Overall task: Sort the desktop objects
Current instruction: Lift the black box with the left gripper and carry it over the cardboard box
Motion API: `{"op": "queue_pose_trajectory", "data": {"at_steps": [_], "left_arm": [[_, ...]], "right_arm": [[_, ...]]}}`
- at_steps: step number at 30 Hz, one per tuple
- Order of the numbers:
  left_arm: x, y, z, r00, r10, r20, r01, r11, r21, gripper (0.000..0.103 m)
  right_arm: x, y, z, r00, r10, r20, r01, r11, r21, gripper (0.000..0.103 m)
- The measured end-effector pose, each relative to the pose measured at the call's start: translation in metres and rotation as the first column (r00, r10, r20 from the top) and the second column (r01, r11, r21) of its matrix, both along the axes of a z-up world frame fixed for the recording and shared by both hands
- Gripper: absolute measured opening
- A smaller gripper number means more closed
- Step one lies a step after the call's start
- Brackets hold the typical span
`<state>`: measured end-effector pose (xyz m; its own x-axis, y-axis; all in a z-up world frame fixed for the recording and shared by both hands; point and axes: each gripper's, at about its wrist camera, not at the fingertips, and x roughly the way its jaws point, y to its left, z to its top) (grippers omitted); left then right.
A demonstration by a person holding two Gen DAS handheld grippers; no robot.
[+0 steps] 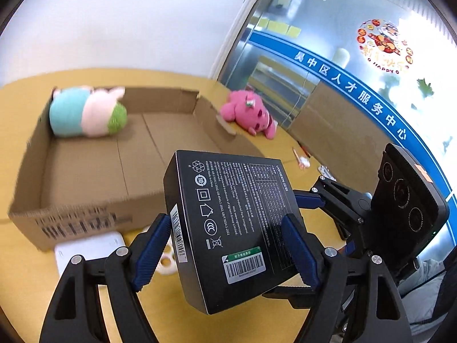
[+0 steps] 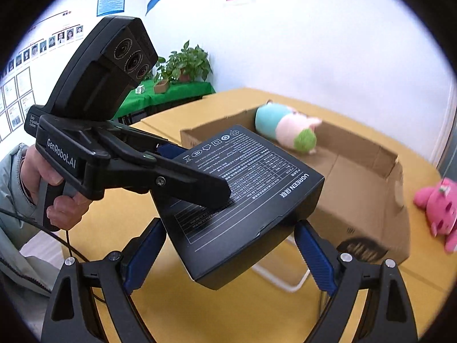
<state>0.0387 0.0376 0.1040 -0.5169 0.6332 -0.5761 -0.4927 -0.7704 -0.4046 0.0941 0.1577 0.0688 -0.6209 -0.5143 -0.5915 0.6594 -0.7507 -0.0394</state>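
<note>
A black Ugreen box (image 1: 237, 223), printed side up, hangs tilted above the yellow table (image 1: 25, 271). My left gripper (image 1: 225, 220) is shut on it, a blue pad pressed on each long side. In the right wrist view the same box (image 2: 257, 200) sits between the pads of my right gripper (image 2: 230, 225), which grips its near end. The left gripper (image 2: 194, 174) clamps it from the left there, held by a person's hand (image 2: 65, 205). Behind stands an open cardboard box (image 1: 85, 171) with a teal, pink and green plush (image 1: 85, 111) inside.
A pink plush (image 1: 251, 111) lies on the table right of the cardboard box. A white flat item (image 1: 88, 248) and a white ring-shaped piece (image 1: 167, 263) lie under the held box. Small items (image 1: 302, 160) lie near a glass wall. Potted plants (image 2: 185, 65) stand beyond the table.
</note>
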Motion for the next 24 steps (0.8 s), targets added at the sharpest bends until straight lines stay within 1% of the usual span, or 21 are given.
{"op": "queue_pose_trajectory", "data": {"at_steps": [4,9,16,19,24], "left_arm": [[-0.009,-0.004,0.019,0.999,0.005,-0.047,-0.005,1.000,0.002,0.083],[-0.024,-0.012,0.036,0.995,0.020,-0.100,-0.021,1.000,-0.004,0.083],[-0.044,-0.028,0.057,0.987,0.058,-0.153,-0.058,0.998,0.001,0.082],[-0.051,-0.038,0.066,0.982,0.080,-0.170,-0.079,0.997,0.013,0.082],[-0.059,-0.050,0.079,0.972,0.111,-0.205,-0.118,0.993,-0.020,0.082]], "right_arm": [[-0.008,0.000,0.016,0.999,0.002,-0.043,-0.002,1.000,-0.003,0.091],[-0.020,-0.004,0.032,0.995,0.017,-0.094,-0.017,1.000,0.003,0.091],[-0.045,-0.015,0.054,0.987,0.058,-0.148,-0.056,0.998,0.021,0.091],[-0.055,-0.021,0.063,0.983,0.079,-0.166,-0.078,0.997,0.015,0.091],[-0.070,-0.034,0.074,0.977,0.111,-0.181,-0.110,0.994,0.018,0.091]]}}
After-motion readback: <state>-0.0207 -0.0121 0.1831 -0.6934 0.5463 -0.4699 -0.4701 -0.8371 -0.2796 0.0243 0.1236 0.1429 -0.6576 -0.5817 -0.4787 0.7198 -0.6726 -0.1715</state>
